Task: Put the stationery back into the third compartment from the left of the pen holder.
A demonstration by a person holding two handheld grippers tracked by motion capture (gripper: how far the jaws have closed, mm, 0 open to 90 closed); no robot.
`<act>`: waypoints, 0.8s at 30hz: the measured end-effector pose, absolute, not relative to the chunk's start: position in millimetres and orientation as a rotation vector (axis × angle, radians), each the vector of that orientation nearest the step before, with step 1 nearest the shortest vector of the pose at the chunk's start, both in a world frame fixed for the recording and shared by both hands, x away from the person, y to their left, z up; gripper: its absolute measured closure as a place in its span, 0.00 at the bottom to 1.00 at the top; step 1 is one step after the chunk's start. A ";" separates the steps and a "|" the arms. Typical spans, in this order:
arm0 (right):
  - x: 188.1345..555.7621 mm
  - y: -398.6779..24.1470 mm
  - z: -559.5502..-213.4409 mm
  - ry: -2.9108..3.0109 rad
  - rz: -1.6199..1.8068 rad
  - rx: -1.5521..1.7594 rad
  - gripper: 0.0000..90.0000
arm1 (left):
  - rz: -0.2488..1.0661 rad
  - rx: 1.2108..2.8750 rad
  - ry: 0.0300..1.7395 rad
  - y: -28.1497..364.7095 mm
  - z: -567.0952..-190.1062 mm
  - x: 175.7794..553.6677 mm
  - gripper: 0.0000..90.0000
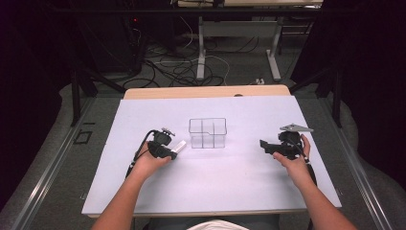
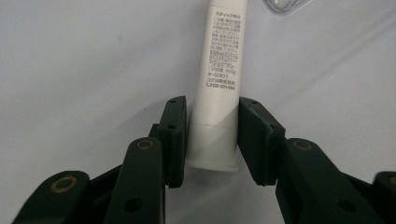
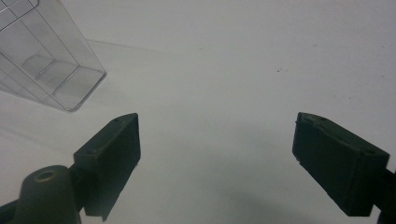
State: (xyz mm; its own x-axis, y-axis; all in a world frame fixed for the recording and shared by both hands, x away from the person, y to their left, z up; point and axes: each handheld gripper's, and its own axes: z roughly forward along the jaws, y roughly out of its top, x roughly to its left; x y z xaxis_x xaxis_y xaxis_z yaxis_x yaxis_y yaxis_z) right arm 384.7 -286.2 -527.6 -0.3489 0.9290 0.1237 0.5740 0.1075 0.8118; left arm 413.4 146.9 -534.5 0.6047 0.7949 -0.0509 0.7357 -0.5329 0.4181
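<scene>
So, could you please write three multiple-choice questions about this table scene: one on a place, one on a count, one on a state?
1. Where does the clear box stand?
A. between the two grippers
B. at the table's left edge
C. on the floor

2. How many compartments does the clear box have?
A. two
B. four
C. six

3. How is the white tube at the left gripper?
A. far from it
B. between its jaws
C. inside the box

Answers:
1 A, the high view shows it mid-table, with the right gripper on its other side.
2 B, crossed dividers make four.
3 B, the left gripper view shows a jaw pad on each side of it.
</scene>
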 end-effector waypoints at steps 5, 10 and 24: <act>384.6 -286.1 -527.5 1.974 1.138 1.459 0.16 | 0.224 2.457 1.218 144.8 -534.2 412.2 0.74; 384.7 -286.0 -527.8 1.977 1.136 1.455 0.16 | 0.227 2.461 1.218 143.9 -534.2 412.1 0.74; 384.7 -285.2 -528.1 1.985 1.133 1.449 0.16 | 0.222 2.472 1.192 144.7 -534.0 413.6 0.75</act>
State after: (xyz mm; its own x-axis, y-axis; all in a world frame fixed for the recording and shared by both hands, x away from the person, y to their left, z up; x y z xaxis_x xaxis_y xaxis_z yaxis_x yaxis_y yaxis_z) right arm 384.7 -285.2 -528.1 -0.3605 0.9252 0.1182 0.5722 0.1193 0.8114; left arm 413.6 144.7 -534.0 0.6267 0.7789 -0.0240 0.7178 -0.5650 0.4069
